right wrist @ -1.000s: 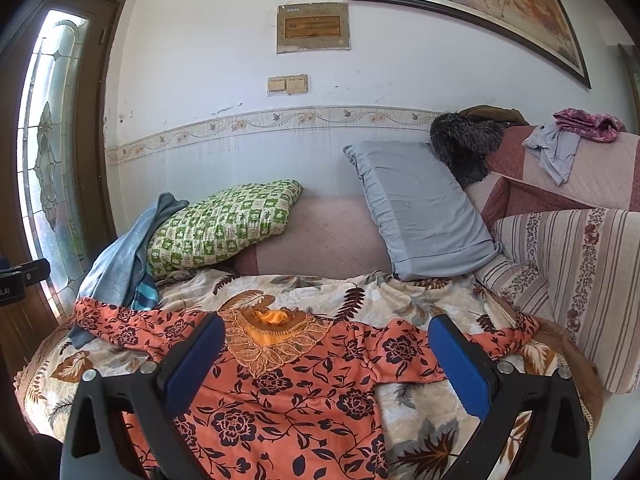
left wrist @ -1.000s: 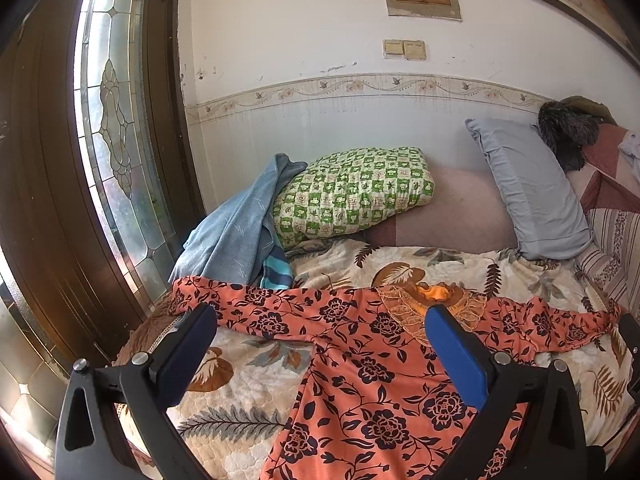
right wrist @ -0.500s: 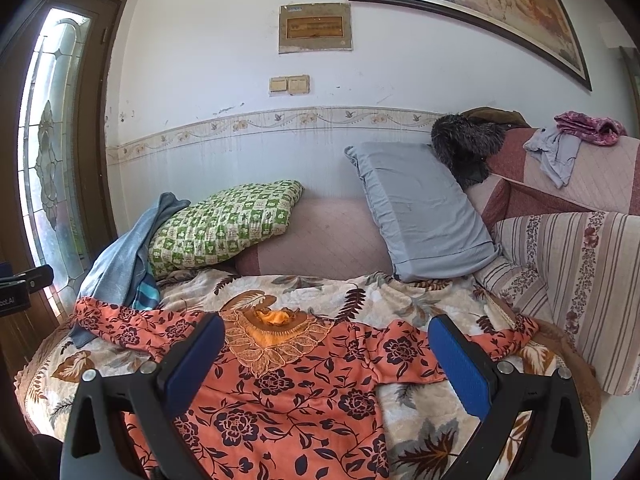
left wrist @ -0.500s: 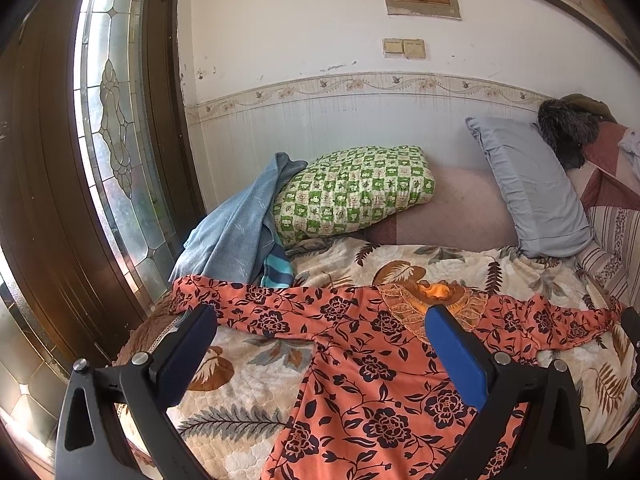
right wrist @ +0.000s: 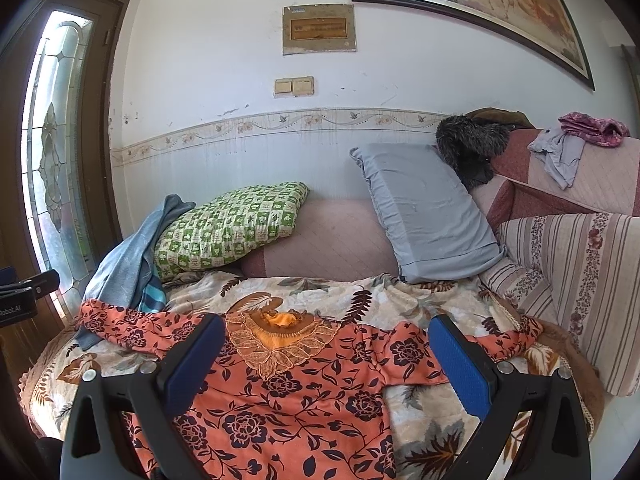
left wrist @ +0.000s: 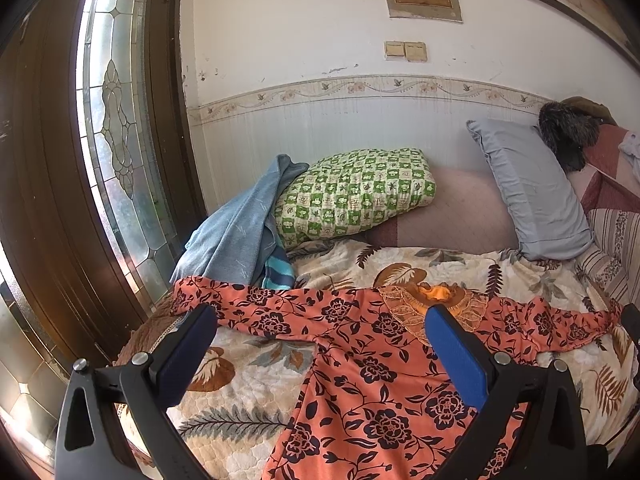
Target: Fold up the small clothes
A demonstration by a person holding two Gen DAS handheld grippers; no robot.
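On plush leaf-print blanket [left wrist: 248,368], flat orange floral dress [left wrist: 360,368], lace collar [right wrist: 276,344]

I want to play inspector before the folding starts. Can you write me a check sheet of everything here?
Surface: leaf-print blanket covering the daybed.
Job's things: orange floral dress spread flat, both sleeves out, lace neckline toward the wall; not folded yet.
Clutter: blue towel draped beside the green checked pillow; grey pillow leaning on the wall; dark furry garment and small clothes on the sofa back.
Grippers: left tongs open above the dress; right tongs open above it, both holding nothing.
Cables: nothing seen.
Surroundings: leaded glass door, wall switches, framed painting.
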